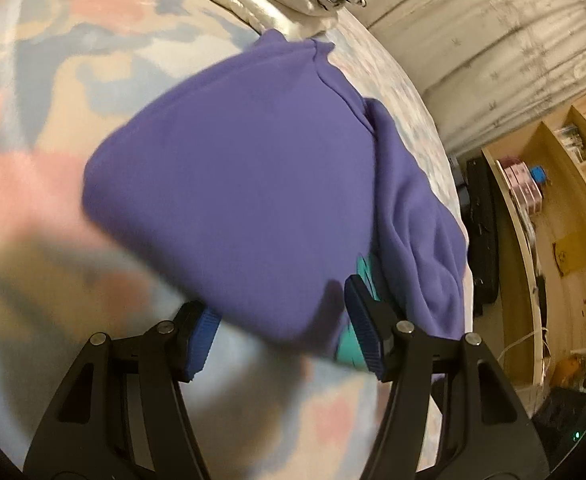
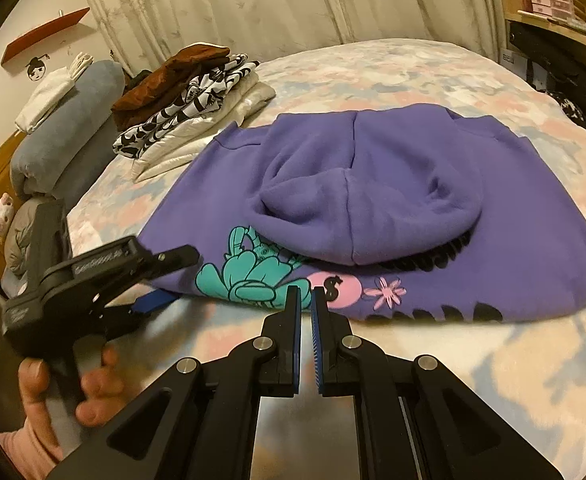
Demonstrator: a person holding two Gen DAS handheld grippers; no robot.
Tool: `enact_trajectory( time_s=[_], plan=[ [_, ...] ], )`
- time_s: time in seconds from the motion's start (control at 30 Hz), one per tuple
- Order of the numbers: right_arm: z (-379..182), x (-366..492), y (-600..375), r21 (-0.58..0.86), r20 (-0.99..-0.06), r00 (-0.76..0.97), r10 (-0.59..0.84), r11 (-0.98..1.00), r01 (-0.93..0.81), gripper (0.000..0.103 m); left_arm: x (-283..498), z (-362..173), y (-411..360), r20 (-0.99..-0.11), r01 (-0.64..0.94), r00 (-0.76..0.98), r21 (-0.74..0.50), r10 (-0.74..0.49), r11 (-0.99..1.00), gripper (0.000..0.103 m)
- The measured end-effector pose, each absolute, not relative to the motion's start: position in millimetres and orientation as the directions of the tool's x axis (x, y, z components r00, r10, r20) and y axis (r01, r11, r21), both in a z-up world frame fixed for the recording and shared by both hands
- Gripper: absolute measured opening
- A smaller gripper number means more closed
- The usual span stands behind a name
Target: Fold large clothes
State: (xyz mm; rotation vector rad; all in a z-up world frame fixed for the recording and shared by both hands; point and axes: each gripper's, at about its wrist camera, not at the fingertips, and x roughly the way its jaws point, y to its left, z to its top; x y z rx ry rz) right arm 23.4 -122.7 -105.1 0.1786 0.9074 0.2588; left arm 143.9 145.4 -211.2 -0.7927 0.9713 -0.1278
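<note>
**Operator:** Closest to me, the right gripper has its jaws drawn together with only a sliver between the blue pads, and nothing is caught in them. Its tips hang just short of the near hem of the purple hoodie.

**Inspector:** And the left?

**Operator:** I see the left gripper with its jaws parted, straddling a corner of that hoodie; the pads do not press on the cloth. From the right wrist camera, a hand carries it at the garment's left edge.

**Inspector:** Position of the garment?

**Operator:** It lies flat on the floral bedspread, hood folded down over the printed back.

**Inspector:** Beyond it?

**Operator:** I note a stack of folded clothes behind, left of the hoodie, then grey pillows and pale curtains.
</note>
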Motion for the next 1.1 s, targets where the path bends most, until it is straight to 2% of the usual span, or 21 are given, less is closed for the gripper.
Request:
enact_trajectory(
  time_s=[0.23,0.4,0.5,0.63,0.8,0.9,1.1],
  plan=[
    [-101,60,-124,0.234,-0.739,0.620,0.263,0.964,-0.130,0.005,178,-214,146,-0.680,-0.215,0.610,-0.637,-0.408,0.740,0.057],
    [-88,100,-127,0.214,-0.702,0.674,0.231,0.971,-0.109,0.005,190,-201,153,-0.663,-0.196,0.657,-0.611,-0.360,0.767,0.028],
    [-92,130,-127,0.183,-0.709,0.676,0.198,0.979,-0.094,0.005,185,-184,148,-0.645,-0.148,0.695,-0.563,-0.319,0.813,0.023],
    [-124,169,-120,0.124,-0.784,0.603,0.149,0.989,-0.083,0.005,178,-149,121,-0.607,-0.041,0.756,-0.419,-0.246,0.907,0.019],
    [-141,181,-118,0.132,-0.793,0.585,0.170,0.985,-0.108,0.006,164,-108,83,-0.528,0.108,0.816,-0.259,-0.235,0.960,0.018],
    [-148,179,-126,0.191,-0.791,0.570,0.223,0.975,-0.116,0.006,164,-87,53,-0.491,0.205,0.824,-0.204,-0.281,0.957,0.017],
    [-158,178,-159,0.384,-0.758,0.531,0.378,0.917,-0.106,0.006,162,-61,8,-0.475,0.295,0.811,-0.173,-0.342,0.940,0.017]
  ],
)
